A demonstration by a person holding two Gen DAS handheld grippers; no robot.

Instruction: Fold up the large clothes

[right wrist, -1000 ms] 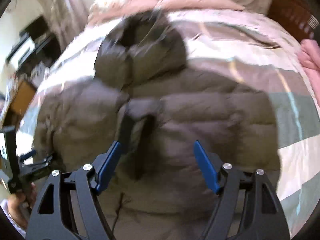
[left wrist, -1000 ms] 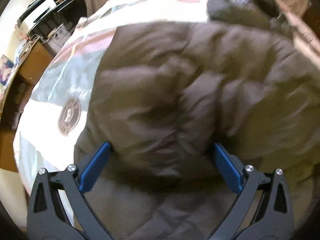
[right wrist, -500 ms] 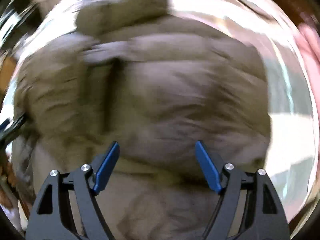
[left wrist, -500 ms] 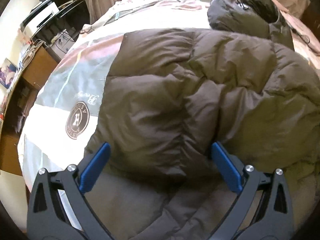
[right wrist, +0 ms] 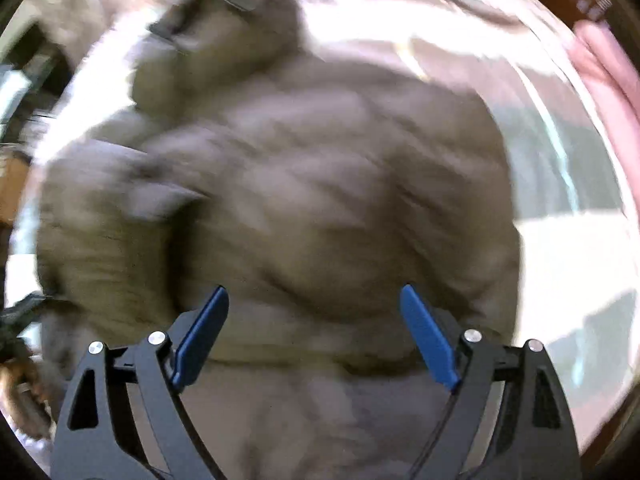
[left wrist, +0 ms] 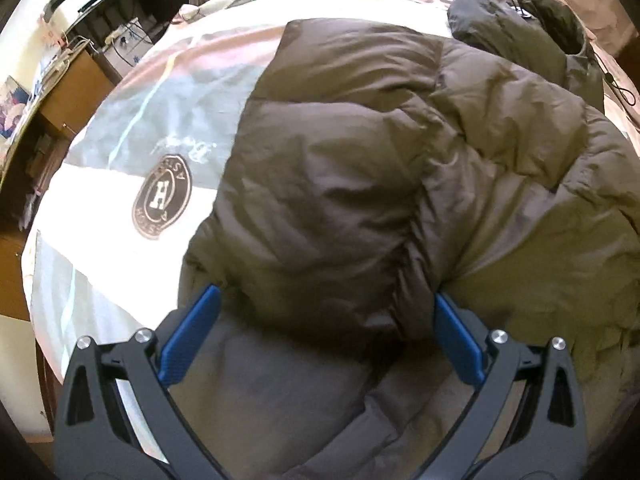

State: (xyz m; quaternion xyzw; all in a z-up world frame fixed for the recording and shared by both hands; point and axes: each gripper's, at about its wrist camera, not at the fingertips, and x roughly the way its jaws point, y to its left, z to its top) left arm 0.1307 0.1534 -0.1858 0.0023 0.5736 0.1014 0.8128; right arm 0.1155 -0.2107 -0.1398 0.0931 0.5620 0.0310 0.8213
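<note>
Now puffer jacket bulges between both grippers' spread fingers; nothing clamped.

Jacket spread on the bed ahead of both grippers

The jacket lies on the bed, directly before the left gripper, with its hood farther ahead and to the right. A round emblem on the bed cover sits ahead-left of that gripper, beside the jacket's edge. The right gripper has the jacket directly ahead, the hood ahead-left.
</note>
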